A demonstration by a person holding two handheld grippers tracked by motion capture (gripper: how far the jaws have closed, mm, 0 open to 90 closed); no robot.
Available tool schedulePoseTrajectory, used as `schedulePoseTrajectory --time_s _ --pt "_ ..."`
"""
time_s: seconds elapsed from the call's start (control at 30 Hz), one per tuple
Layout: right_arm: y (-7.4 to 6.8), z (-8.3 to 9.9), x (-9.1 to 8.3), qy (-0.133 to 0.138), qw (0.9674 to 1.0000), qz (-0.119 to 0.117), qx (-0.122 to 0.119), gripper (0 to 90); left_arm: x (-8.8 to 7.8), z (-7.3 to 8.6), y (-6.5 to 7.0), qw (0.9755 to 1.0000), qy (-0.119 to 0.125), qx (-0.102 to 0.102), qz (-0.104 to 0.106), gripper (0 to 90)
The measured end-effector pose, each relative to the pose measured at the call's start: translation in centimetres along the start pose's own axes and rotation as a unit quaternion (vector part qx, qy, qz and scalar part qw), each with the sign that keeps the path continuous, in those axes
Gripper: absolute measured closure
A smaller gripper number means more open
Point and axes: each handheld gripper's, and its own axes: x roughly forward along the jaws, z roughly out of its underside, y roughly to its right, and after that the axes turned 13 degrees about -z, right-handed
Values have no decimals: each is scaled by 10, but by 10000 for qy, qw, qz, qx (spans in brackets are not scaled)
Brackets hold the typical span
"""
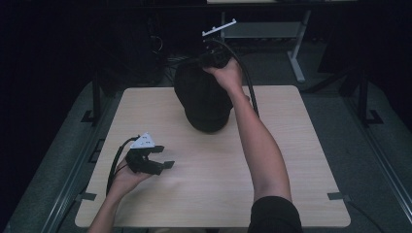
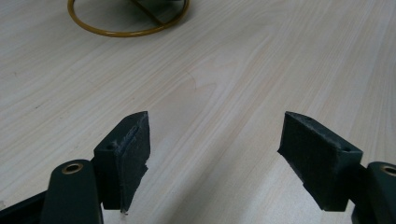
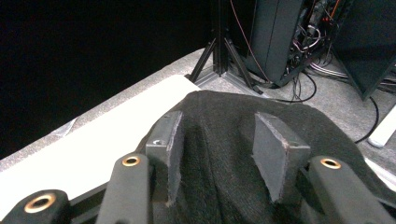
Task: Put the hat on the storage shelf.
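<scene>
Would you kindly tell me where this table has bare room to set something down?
The table is bare right of the forearm and across the near middle. It is crowded at the far middle around the black cloth, and near-left by the left hand-held gripper.

Black grippers, grey three-cornered plate, brass-ringed screw holes, black cables, dark sleeve

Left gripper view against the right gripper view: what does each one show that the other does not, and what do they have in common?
Left gripper view: a yellow ring lying at the top, and the left gripper with nothing but bare wood between its jaws.
Right gripper view: black knitted fabric lying between the jaws of the right gripper, plus a black stand and cables on the grey floor.
Shared: the pale table and two black jaws standing apart.
</scene>
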Motion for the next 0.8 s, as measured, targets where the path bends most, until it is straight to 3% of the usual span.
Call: schedulePoseTrajectory --time_s 0.4,0.8 --pt "-1 7 -3 90 9999 90 -91 502 0 1 -1 10000 24 -1 -10 241" --pt "0 11 -27 306 9995 74 -45 402 -2 3 -5 9999 75 -72 -75 237"
